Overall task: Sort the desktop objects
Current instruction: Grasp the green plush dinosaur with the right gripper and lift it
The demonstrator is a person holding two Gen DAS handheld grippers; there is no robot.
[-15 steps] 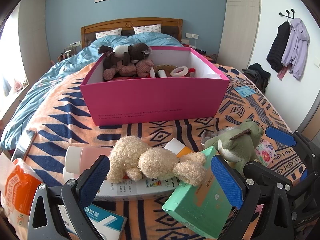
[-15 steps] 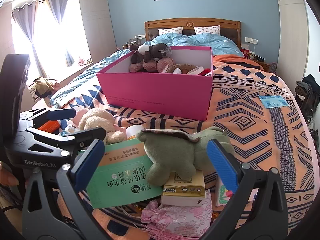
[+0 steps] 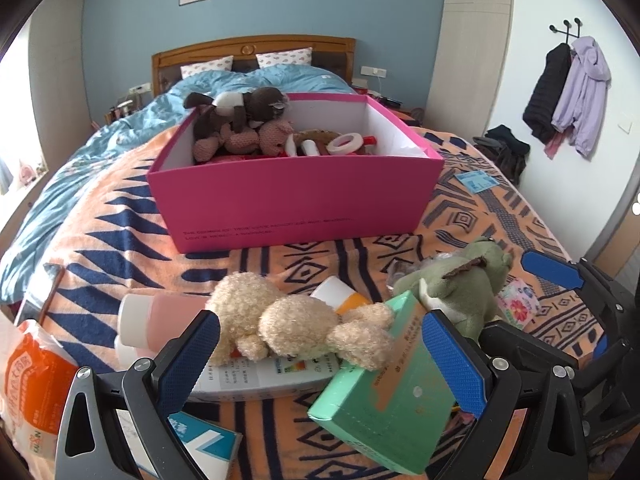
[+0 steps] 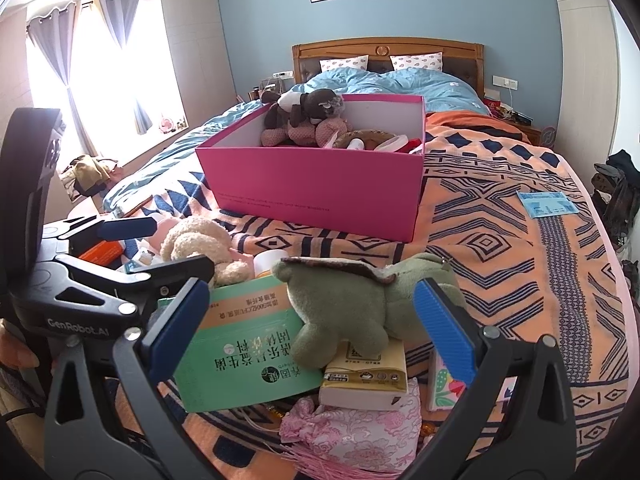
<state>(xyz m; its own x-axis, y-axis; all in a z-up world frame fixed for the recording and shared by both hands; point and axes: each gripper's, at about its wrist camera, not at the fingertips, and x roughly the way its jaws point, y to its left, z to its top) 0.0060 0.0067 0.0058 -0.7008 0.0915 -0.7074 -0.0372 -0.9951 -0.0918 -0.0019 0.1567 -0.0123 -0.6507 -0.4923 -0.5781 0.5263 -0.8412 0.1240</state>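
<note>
Cream plush bear (image 3: 288,324) on its side atop bottles; green plush (image 4: 360,304) on green box (image 4: 244,344); pink box (image 3: 296,196) behind.

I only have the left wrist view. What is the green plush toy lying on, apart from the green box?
Observer: The green plush toy rests partly on a cream box beside the green box.
Operator: Is the right gripper around the toy?
Observer: The right gripper is open, with the toy between its pads and not clamped.
Operator: Anything nearer the camera than that?
Observer: A pink embroidered pouch lies in front of the cream box.
</note>
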